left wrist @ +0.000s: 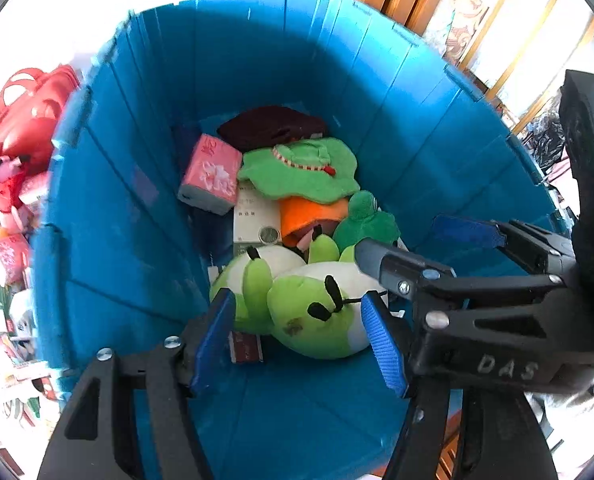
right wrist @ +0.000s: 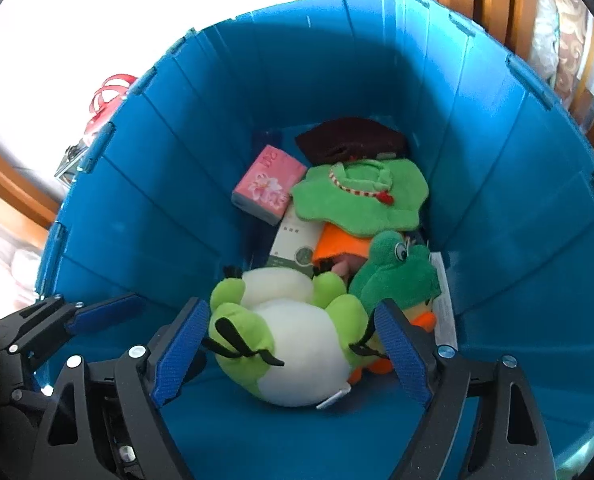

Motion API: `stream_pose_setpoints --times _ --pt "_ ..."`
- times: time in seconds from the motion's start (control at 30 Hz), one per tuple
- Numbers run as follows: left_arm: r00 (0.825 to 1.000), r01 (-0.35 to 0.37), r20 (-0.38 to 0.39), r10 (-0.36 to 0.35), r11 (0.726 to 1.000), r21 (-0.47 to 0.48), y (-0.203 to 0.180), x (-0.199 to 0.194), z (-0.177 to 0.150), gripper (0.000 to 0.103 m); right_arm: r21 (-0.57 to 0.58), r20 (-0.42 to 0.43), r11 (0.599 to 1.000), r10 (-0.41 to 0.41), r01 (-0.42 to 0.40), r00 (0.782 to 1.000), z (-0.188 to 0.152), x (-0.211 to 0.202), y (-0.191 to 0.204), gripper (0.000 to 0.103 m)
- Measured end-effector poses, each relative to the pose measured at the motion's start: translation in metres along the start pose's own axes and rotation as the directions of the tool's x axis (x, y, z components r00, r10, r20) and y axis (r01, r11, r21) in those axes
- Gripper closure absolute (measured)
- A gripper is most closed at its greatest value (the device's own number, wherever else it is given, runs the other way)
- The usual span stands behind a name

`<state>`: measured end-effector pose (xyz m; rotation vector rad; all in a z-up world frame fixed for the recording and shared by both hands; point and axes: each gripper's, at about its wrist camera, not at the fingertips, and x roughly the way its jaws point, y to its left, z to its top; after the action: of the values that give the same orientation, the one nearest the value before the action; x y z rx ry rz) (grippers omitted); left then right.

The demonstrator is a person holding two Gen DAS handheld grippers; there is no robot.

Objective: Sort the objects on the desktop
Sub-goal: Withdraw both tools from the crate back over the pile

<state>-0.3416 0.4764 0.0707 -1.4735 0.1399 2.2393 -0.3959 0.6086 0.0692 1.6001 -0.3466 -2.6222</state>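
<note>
Green-and-white frog plush lies loose on the floor of the blue bin, both the left gripper and right gripper spread wide around it, gripping nothing; looks light, squashy; best pinched across its white belly

We look down into a deep blue bin with ribbed walls, and its floor carries a heap of soft things. Nearest us a light green and white plush frog lies on its back on the bare blue bottom. Behind it sit a darker green frog plush, an orange cloth, a flat green lily-pad plush and a dark maroon cloth at the far wall. A pink tissue pack rests against the left side, touching a white box that lies partly under the pile
</note>
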Motion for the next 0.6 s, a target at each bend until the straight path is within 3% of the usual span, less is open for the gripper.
stream_pose_setpoints --times 0.1,0.2,0.27,0.37,0.43,0.6 --pt "0.992 -0.057 0.112 0.053 0.998 0.027 0.001 -0.024 -0.011 0.039 -0.028 0.082 0.999 -0.037 0.039 0.996 -0.002 -0.016 0.006 0.012" --pt "0.964 -0.123 0.243 0.113 0.992 0.026 0.005 -0.053 -0.027 0.038 -0.048 0.172 0.996 -0.062 0.072 0.983 -0.008 -0.032 0.013 0.002" --pt "0.932 -0.165 0.328 0.153 0.986 0.010 0.010 -0.075 -0.040 0.038 -0.054 0.217 0.993 -0.087 0.101 0.972 -0.013 -0.041 0.019 0.001" --pt "0.884 -0.193 0.429 0.185 0.981 -0.025 0.019 -0.100 -0.058 0.025 -0.062 0.287 0.989 -0.109 0.132 0.952 -0.022 -0.056 0.029 0.001" --pt "0.846 -0.219 0.489 0.213 0.975 -0.045 0.024 -0.116 -0.071 0.023 -0.061 0.336 0.987 -0.118 0.147 0.935 -0.029 -0.065 0.037 0.001" --pt "0.768 -0.269 0.574 0.282 0.957 -0.111 0.044 -0.144 -0.098 0.021 -0.070 0.429 0.970 -0.180 0.232 0.885 -0.045 -0.079 0.058 0.001"
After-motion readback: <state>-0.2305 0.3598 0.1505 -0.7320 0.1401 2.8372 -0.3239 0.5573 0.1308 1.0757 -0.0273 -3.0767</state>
